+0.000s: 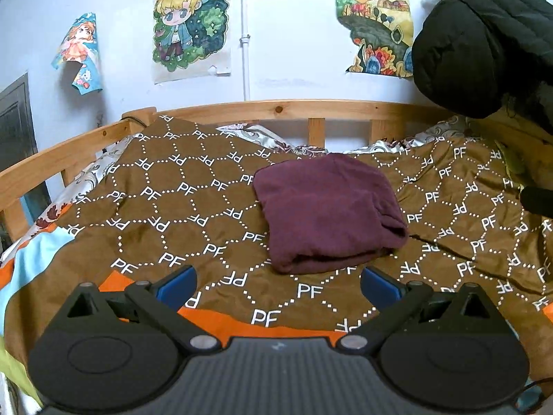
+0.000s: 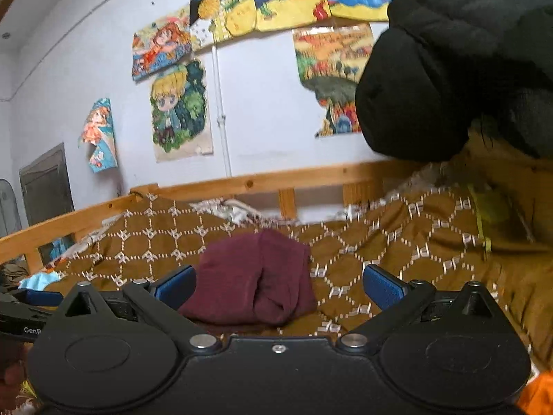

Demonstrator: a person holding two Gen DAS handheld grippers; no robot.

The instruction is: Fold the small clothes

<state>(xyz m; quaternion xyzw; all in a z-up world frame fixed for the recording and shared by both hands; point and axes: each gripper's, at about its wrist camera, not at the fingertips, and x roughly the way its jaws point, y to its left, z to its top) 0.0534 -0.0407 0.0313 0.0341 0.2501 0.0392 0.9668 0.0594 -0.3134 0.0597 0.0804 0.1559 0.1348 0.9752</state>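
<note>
Several drawings (image 1: 191,24) hang on the white wall above a pine bed rail (image 1: 276,108). Mid-frame, a folded maroon garment (image 1: 328,212) lies on the brown PF-patterned blanket (image 1: 166,207). Left gripper (image 1: 278,287) and right gripper (image 2: 278,285) gape apart, empty.

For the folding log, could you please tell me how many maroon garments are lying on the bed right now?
1. The folded maroon garment lies mid-bed on the brown patterned blanket, just ahead of both open grippers. Others could be hidden outside the views.
</note>
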